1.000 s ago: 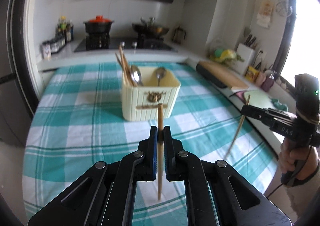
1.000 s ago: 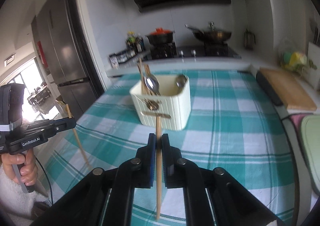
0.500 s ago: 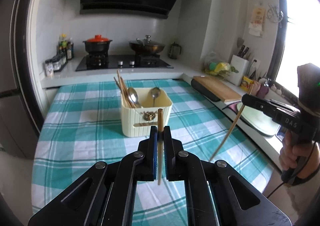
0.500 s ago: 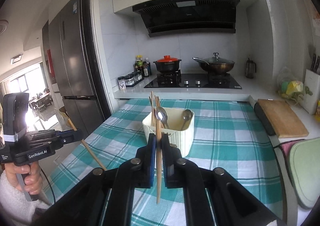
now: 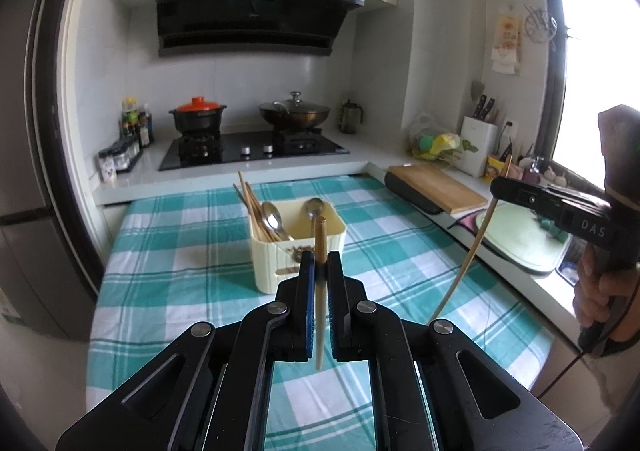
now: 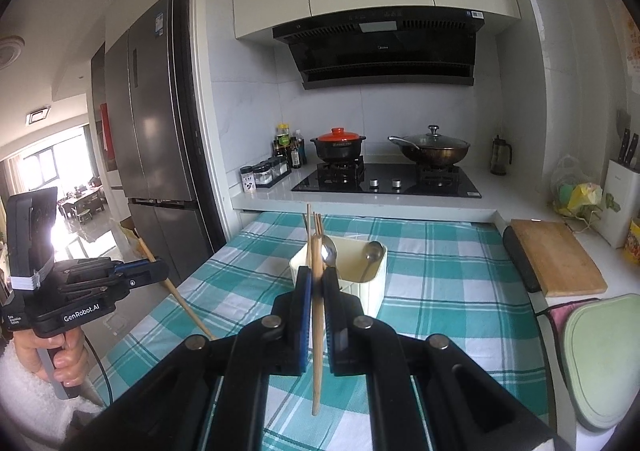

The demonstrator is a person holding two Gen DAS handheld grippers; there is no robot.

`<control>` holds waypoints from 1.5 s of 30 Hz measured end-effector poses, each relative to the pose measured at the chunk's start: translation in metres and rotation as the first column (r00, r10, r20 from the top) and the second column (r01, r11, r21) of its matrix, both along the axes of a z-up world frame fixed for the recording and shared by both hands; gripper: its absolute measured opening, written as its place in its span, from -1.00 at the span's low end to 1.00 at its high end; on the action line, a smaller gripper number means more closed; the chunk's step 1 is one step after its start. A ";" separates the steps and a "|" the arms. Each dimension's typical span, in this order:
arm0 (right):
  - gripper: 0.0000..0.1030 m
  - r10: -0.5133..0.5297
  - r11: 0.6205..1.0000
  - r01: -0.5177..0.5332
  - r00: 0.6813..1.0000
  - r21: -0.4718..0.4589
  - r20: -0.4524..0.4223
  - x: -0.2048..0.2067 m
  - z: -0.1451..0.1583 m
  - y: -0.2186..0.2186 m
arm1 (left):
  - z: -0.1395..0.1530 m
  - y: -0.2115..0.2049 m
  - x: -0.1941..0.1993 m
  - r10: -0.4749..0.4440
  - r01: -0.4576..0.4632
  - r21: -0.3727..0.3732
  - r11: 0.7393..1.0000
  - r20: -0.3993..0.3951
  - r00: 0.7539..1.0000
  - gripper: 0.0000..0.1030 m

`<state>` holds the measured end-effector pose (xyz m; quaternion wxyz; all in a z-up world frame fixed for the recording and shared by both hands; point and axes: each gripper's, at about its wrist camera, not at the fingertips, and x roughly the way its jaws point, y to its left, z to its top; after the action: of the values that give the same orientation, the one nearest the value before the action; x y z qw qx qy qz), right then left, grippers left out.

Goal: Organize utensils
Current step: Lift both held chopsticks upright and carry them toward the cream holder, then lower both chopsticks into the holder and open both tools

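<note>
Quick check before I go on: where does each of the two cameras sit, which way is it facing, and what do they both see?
Left wrist: on the left hand-held gripper, facing the hob over the checked table; own jaws clamp a chopstick; the right hand-held gripper and its hand show at right.
Right wrist: on the right hand-held gripper, same heading; jaws clamp a second chopstick; the left hand-held gripper and its hand show at left.
Shared: the cream utensil holder, table, hob.

Two held chopsticks (image 5: pixel 320 251) (image 6: pixel 317 315), two spoons (image 5: pixel 273 217) (image 5: pixel 315 208), one cream holder (image 5: pixel 298 251), two pots (image 5: pixel 198 117) (image 5: pixel 295 113).
</note>
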<state>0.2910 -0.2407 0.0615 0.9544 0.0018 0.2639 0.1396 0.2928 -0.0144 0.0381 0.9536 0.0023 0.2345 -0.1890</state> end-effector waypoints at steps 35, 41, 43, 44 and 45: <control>-0.88 0.004 0.999 -0.006 0.998 -0.034 -0.064 0.052 0.020 -0.009 | 0.041 0.021 0.039 0.012 -0.012 -0.007 1.000 -0.019 1.000 -0.93; -0.88 0.022 0.994 -0.023 1.000 -0.106 -0.010 0.089 0.041 0.006 | 0.089 0.019 0.069 0.055 -0.048 -0.076 0.996 0.088 0.995 -0.93; -0.88 0.024 0.992 -0.022 1.000 -0.125 0.017 0.104 0.045 0.012 | 0.098 0.015 0.079 0.073 -0.063 -0.084 0.994 0.125 0.989 -0.93; -0.88 0.025 0.991 -0.021 0.999 -0.131 0.030 0.110 0.046 0.014 | 0.101 0.011 0.085 0.083 -0.071 -0.085 0.994 0.144 0.986 -0.93; -0.88 0.025 0.990 -0.018 0.999 -0.138 0.048 0.117 0.048 0.017 | 0.105 0.008 0.094 0.093 -0.080 -0.088 0.993 0.163 0.982 -0.93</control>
<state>0.4078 -0.2237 0.1095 0.9569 -0.0704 0.2492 0.1315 0.3867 -0.0068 0.1428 0.9765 -0.0306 0.1460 -0.1557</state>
